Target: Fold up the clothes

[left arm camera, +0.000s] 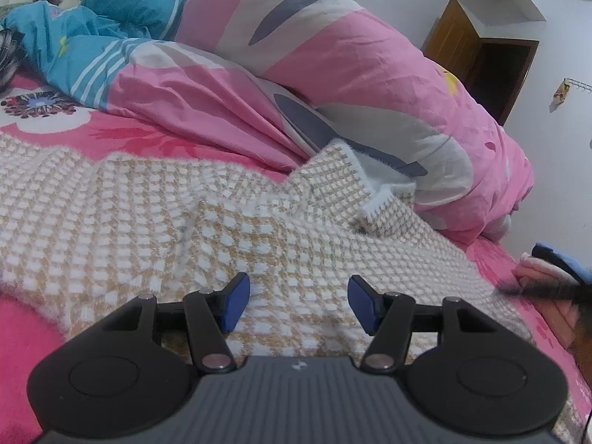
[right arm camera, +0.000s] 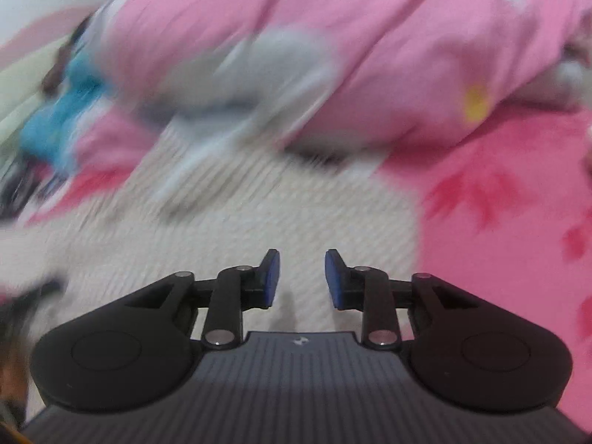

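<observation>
Currently, left wrist view: the left tool (left arm camera: 299, 303) is seen with its blue pads apart and nothing between them, held over a beige-and-white checked knit garment (left arm camera: 155, 229). That garment is spread flat on the bed, on a bright pink floral bedsheet (left arm camera: 122, 133). One corner of it (left arm camera: 344, 170) is seen folded up against a rumpled pink, grey and teal duvet (left arm camera: 333, 74) heaped behind it. A brown wooden door (left arm camera: 462, 40) is seen at the back wall. The right tool (left arm camera: 555, 277) is partly visible at the garment's right edge.

Right wrist view, heavily blurred: the right tool (right arm camera: 302, 277) is seen with pads apart, a narrower gap, nothing clamped, above the same knit garment (right arm camera: 259, 214). Duvet (right arm camera: 296, 37) is seen behind, bedsheet (right arm camera: 481, 222) to the right.
</observation>
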### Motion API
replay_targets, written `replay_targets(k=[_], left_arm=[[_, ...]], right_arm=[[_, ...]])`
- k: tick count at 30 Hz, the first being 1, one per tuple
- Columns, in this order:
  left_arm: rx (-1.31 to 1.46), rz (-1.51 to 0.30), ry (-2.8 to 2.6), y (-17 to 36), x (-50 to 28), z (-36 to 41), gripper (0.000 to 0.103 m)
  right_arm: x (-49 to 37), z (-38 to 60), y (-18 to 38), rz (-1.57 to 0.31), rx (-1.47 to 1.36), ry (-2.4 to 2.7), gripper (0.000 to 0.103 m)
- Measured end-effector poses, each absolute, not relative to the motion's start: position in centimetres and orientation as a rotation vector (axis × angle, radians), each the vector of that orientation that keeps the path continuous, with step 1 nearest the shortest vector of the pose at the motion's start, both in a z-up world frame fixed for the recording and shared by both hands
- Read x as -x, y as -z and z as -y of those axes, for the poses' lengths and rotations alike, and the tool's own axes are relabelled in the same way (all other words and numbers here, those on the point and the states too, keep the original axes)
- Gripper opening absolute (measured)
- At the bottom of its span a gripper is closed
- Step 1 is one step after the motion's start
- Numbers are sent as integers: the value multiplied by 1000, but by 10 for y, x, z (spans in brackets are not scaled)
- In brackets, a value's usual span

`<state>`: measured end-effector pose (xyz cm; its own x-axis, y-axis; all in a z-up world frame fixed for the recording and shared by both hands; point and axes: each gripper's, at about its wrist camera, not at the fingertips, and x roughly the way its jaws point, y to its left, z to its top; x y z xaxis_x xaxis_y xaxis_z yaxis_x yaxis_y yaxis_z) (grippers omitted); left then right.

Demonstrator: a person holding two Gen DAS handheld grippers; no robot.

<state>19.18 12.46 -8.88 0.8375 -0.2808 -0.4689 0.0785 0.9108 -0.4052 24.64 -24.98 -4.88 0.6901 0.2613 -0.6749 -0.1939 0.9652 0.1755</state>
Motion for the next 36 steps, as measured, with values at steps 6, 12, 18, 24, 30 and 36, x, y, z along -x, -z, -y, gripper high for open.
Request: replay_targets(k=[6,12,18,24,30,36], left_arm=[[376,-550,202,88,-193,-123,64],[320,-555,208,86,-193,-112,75],[232,-551,185,56,-195,-103,80],[193,-627,200,79,-229,-108,97],[173,-627,201,86,-232,-104,103],[209,-618,214,85,-232,-109,103]], right_arm=[[-216,223,95,-644,35,-189,40],[-217,214,98,-618,32,-181,40],[-215,216,96,-607,21,-182,41],[-217,215,100,-599,21,-180,41],[-213,218,100,-596,27,-174,42],[-212,211,98,-598,53,-158,51]])
